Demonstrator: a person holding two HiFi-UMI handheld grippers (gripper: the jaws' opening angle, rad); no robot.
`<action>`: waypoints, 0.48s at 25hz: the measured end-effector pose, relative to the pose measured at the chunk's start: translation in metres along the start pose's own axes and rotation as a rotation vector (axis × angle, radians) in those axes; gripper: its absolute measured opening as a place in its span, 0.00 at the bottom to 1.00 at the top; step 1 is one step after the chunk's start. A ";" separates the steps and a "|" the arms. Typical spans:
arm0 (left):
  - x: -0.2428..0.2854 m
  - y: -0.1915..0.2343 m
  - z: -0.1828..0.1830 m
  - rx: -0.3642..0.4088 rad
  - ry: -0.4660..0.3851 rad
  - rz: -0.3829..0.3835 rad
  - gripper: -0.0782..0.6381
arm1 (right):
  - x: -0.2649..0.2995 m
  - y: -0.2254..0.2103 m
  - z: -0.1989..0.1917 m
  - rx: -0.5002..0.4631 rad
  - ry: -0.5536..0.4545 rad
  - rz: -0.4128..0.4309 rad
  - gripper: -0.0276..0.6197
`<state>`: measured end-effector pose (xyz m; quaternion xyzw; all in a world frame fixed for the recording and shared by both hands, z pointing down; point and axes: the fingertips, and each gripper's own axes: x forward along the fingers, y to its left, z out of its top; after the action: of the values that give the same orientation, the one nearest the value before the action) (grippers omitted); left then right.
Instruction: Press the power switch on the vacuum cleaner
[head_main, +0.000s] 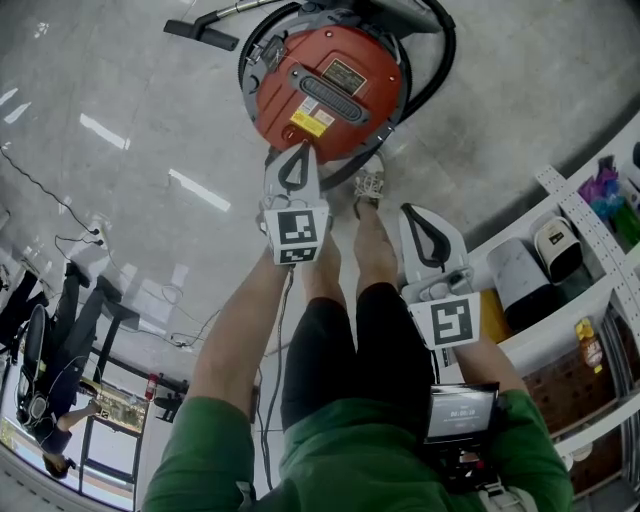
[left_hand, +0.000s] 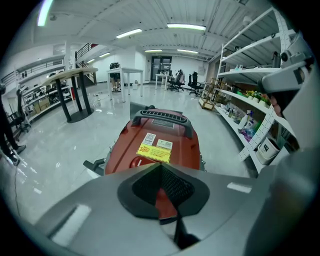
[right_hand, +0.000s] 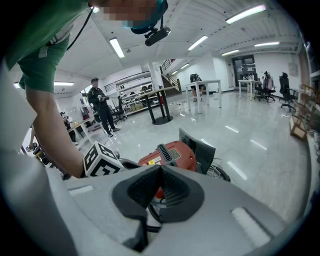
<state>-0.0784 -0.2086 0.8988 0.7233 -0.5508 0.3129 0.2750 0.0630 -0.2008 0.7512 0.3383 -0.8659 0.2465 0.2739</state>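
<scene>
Head view looks down on a round red vacuum cleaner with a black carrying handle and a black hose looped round it (head_main: 330, 90), standing on the glossy grey floor (head_main: 150, 120) just ahead of the person's feet. The left hand-held gripper (head_main: 300, 152) reaches furthest forward, its clenched, empty tip over the near rim of the red shell. The right hand-held gripper (head_main: 412, 212) is also clenched on nothing and hangs back beside the person's leg, well apart from the machine.

From the left gripper view the vacuum (left_hand: 155, 145) lies straight ahead and below, its handle running away along the line of the jaws. A rounded red patch with a small white mark (left_hand: 136, 162) sits just beyond the tip, slightly to its left; that is probably the power switch, though I cannot be certain. The left arm is clearly nearer, so a short push forward and down should serve.
</scene>
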 end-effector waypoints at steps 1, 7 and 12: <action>0.000 0.000 0.000 0.003 0.000 0.002 0.12 | 0.000 0.000 -0.001 0.000 0.001 0.000 0.05; 0.001 -0.001 0.000 0.012 0.003 -0.004 0.12 | 0.001 -0.002 0.000 -0.001 -0.001 -0.004 0.05; 0.001 0.000 -0.001 0.013 0.005 -0.002 0.12 | 0.000 -0.001 0.000 0.001 0.008 -0.003 0.05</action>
<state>-0.0784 -0.2084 0.8997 0.7249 -0.5473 0.3180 0.2719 0.0638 -0.2016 0.7522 0.3387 -0.8642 0.2477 0.2776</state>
